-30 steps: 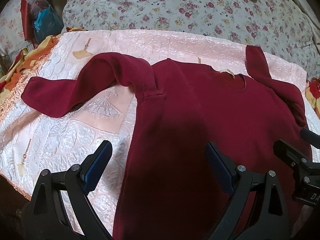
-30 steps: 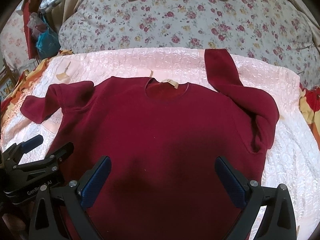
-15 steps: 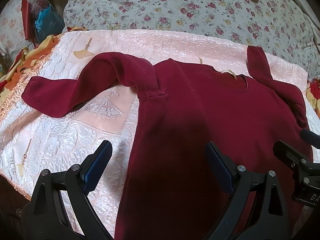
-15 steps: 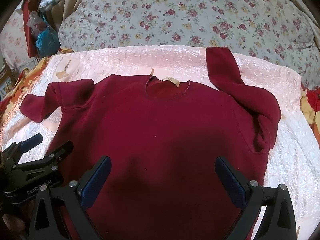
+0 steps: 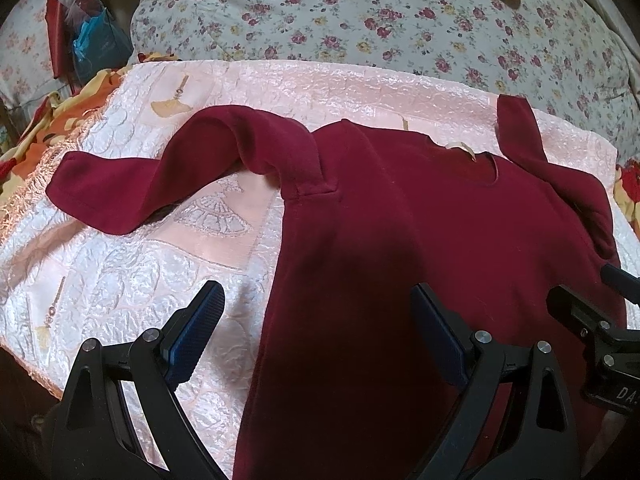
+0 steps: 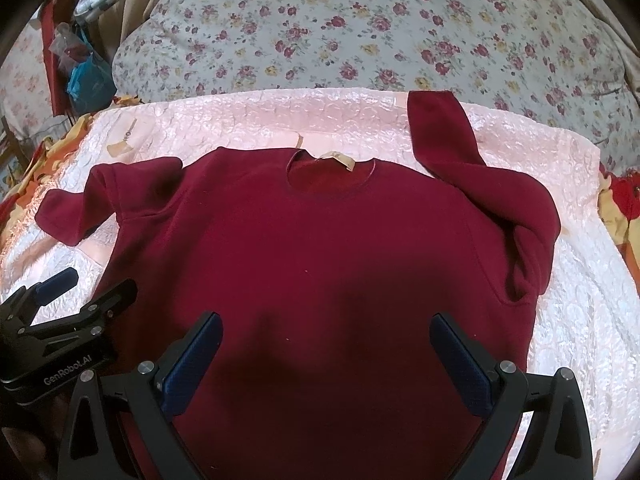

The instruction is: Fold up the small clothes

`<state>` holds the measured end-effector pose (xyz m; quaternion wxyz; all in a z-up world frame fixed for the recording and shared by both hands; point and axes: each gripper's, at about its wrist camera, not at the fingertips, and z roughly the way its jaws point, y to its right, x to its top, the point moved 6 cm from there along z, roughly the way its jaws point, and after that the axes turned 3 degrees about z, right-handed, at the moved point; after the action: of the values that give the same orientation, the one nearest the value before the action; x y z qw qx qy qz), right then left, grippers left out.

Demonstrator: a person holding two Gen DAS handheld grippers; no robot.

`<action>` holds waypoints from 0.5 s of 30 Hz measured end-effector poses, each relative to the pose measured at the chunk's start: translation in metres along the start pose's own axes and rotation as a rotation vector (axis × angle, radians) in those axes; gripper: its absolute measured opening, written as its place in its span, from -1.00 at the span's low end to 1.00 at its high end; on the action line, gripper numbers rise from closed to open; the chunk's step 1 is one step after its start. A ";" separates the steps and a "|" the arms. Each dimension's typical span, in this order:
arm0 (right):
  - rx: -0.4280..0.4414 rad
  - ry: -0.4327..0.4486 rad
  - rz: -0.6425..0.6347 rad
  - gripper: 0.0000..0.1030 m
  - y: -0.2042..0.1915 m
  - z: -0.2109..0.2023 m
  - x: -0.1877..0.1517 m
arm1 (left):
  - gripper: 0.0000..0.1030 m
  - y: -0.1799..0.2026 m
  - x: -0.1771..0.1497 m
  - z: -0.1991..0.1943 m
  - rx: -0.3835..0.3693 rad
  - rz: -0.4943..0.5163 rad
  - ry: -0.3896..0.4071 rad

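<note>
1. Left wrist view: my left gripper (image 5: 316, 336) gapes wide, empty, straddling the dark red long-sleeved sweater's (image 5: 400, 240) left edge.
2. My right gripper (image 6: 326, 360) hangs spread over its flat body, on the pink quilted bedspread (image 6: 240, 120).

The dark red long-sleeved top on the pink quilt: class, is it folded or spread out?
Spread out. The dark red long-sleeved top lies flat on the pink quilt, neckline visible, both sleeves out to the sides, though bent.

Dim, warm indoor light; a dark shadow pools on the maroon sweater (image 6: 320, 264) near the lens; the pink quilted spread (image 5: 132, 280) glares white; fisheye bends the edges, corners black; far floral bedding (image 6: 360, 40) slightly soft.
</note>
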<state>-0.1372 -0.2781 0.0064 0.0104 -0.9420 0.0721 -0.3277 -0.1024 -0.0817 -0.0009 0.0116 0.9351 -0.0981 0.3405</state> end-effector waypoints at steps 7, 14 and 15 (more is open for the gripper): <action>0.002 -0.001 -0.002 0.99 -0.001 0.001 -0.002 | 0.82 0.000 0.000 0.000 0.001 0.001 0.000; 0.002 -0.006 -0.001 0.99 -0.003 0.002 -0.004 | 0.82 0.000 0.000 0.000 0.000 0.001 0.000; 0.002 -0.008 -0.001 0.99 -0.003 0.002 -0.004 | 0.82 0.000 0.000 0.000 0.000 0.001 0.000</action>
<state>-0.1388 -0.2744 0.0022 0.0116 -0.9433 0.0711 -0.3241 -0.1027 -0.0818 -0.0008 0.0117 0.9350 -0.0986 0.3405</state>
